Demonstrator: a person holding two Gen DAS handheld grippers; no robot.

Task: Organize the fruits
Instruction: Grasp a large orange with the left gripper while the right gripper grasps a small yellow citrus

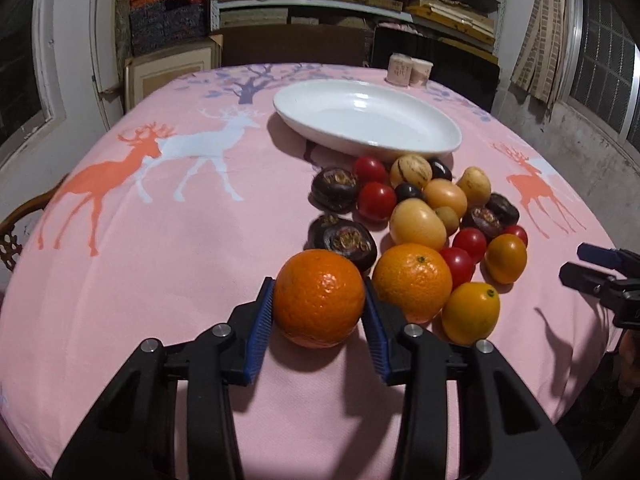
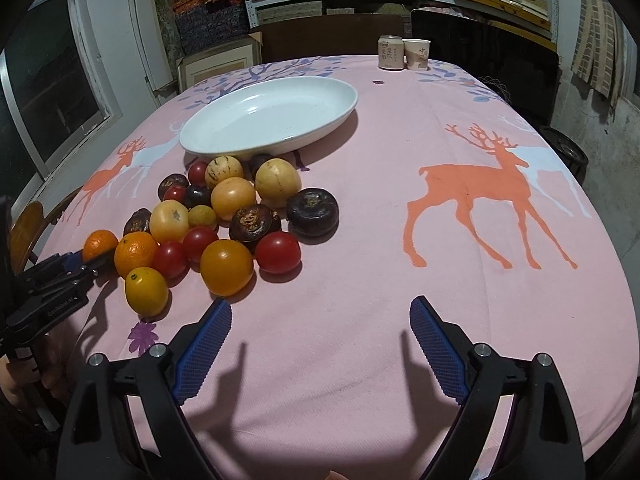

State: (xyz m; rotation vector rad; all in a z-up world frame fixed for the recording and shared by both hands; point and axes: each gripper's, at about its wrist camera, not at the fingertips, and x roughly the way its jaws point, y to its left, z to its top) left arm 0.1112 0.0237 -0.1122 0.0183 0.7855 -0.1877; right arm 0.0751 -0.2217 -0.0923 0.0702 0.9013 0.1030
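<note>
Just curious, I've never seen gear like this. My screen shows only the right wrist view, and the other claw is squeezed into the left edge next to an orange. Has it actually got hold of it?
Observer: Yes. In the left wrist view, both blue pads of the left claw press against the sides of the orange.
Visitor: Is it up in the air?
Observer: No, it sits on the pink tablecloth, with its shadow right underneath.
Visitor: Is anything crowding it?
Observer: The pad on the pile side is wedged between it and a second orange.
</note>
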